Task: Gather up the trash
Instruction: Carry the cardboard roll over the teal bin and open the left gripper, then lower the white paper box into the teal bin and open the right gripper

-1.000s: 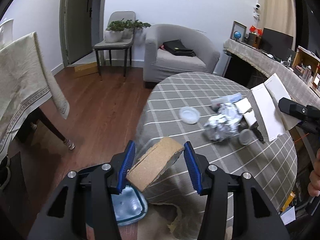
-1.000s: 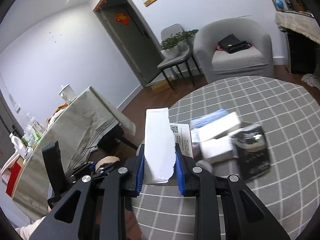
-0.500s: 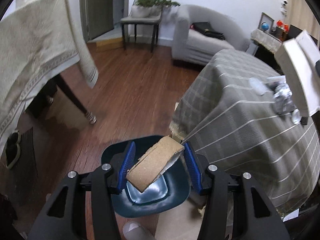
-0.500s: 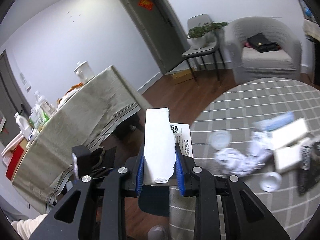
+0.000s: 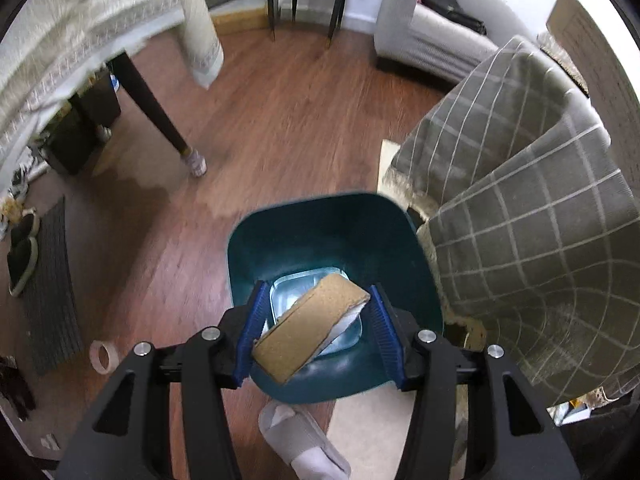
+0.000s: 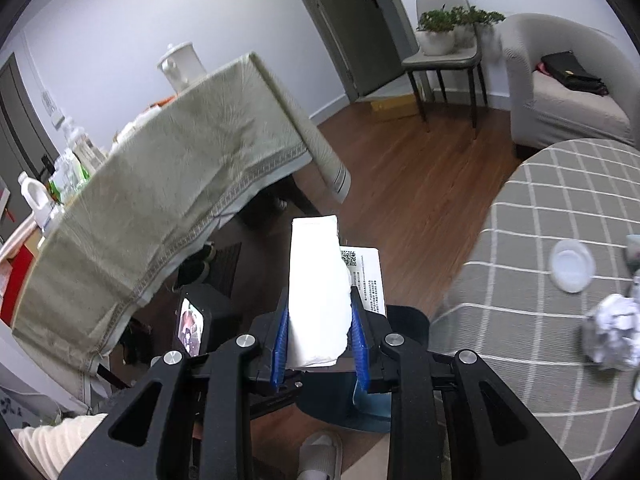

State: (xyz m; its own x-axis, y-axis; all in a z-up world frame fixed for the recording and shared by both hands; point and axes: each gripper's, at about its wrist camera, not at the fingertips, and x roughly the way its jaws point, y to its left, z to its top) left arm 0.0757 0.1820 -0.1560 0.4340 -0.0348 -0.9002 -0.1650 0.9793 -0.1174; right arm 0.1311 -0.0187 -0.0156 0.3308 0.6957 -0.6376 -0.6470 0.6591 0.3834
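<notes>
Cardboard piece (image 5: 312, 326) now over bin (image 5: 320, 232).

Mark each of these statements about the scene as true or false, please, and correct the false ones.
1. The left gripper holds a cardboard piece. True.
2. The cardboard hangs above the teal bin. True.
3. The right gripper is empty. False: it is shut on a white box.
4. The bin stands on the checked table. False: it stands on the floor beside the table.
5. A clear lid lies on the table. True.
</notes>
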